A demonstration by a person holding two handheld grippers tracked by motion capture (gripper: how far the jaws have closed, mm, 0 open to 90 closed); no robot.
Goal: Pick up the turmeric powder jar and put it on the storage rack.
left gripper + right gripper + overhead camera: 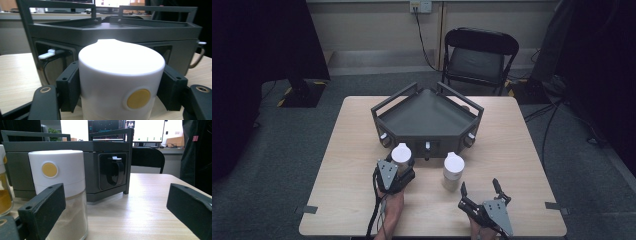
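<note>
Held jar (121, 82): white cap, round yellow dot on side. Second jar (58, 192): white cap with same yellow dot, clear glass below, pale beige powder inside. Rack (427, 120): dark grey-green all over, white latch tabs on front. Left tongs (399, 167) and right tongs (482, 192): black jaws, grey plate on top. Table (512, 150): light wood grain. Chair (477, 55): black. Floor (287, 150): dark grey.

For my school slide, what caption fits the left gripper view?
Left gripper clamps a white-lidded jar before a dark grey rack.
</note>
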